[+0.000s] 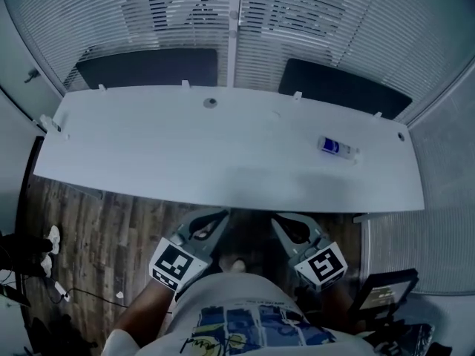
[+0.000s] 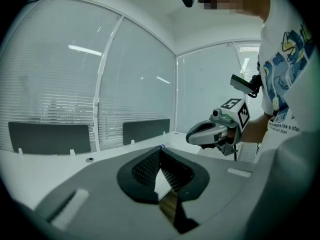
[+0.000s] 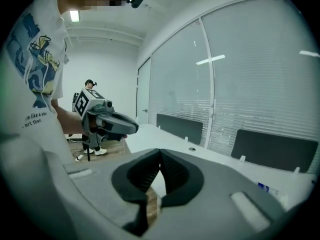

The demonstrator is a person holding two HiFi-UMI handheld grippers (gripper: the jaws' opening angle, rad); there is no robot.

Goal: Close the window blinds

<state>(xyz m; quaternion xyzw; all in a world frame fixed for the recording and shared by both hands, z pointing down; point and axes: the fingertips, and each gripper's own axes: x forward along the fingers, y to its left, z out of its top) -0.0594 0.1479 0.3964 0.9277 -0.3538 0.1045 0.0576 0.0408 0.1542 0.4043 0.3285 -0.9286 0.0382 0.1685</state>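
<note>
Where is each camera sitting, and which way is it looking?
Head view: on the person's head, looking steeply down at the desk, blinds, left tongs, right tongs and shirt.
Left gripper view: rides the left tongs, looking along their shut jaws toward the blinds; shows right tongs and shirt.
Right gripper view: rides the right tongs, facing the blinds; shows left tongs and shirt.
Shared: all see desk and blinds; each gripper view catches the other tongs.
</note>
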